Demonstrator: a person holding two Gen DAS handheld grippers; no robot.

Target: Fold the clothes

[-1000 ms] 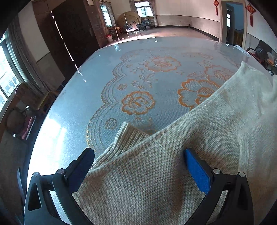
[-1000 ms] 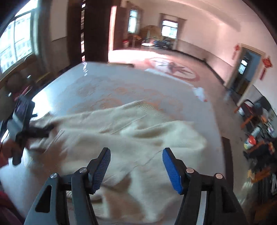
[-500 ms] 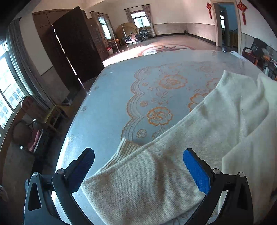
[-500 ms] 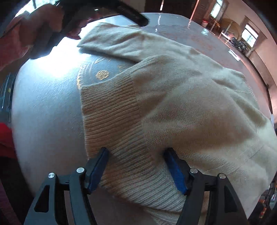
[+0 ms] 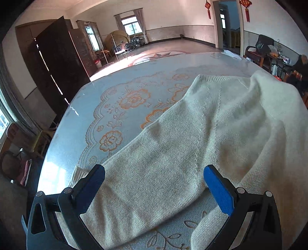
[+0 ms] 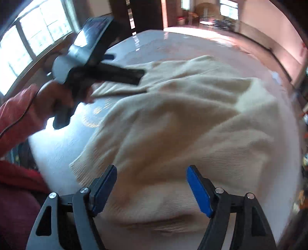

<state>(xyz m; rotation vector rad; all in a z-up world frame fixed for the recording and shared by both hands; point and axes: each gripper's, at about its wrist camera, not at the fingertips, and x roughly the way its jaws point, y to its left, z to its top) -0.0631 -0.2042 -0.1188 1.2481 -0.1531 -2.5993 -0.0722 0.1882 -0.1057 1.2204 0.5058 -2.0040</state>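
L gripper (image 5: pixel 154 182) wide open, R gripper (image 6: pixel 151 184) jaws opening w/ nothing clamped, both over cream sweater (image 5: pixel 192 144) bunched lower-right on table (image 5: pixel 115 92); risk: grabbing one layer only, fold skews.

- A large room with pale walls (image 5: pixel 173 21) and a darker band along their foot.
- A bare floor (image 5: pixel 169 48) with a star pattern (image 5: pixel 159 55) set into it; daylight falls across it.
- Curtained windows (image 5: pixel 132 24) on the far wall, and more windows (image 6: pixel 34 34) at the side, very bright.
- A tall dark wooden cabinet (image 5: pixel 57 63) with one door ajar.
- An open doorway (image 5: pixel 228 28) with red hanging ornaments (image 5: pixel 207 8) on either side.
- A black chair (image 5: pixel 259 48) and cluttered furniture by the right wall.
- A table with a pale blue cloth (image 5: pixel 92 119) patterned in orange flowers.
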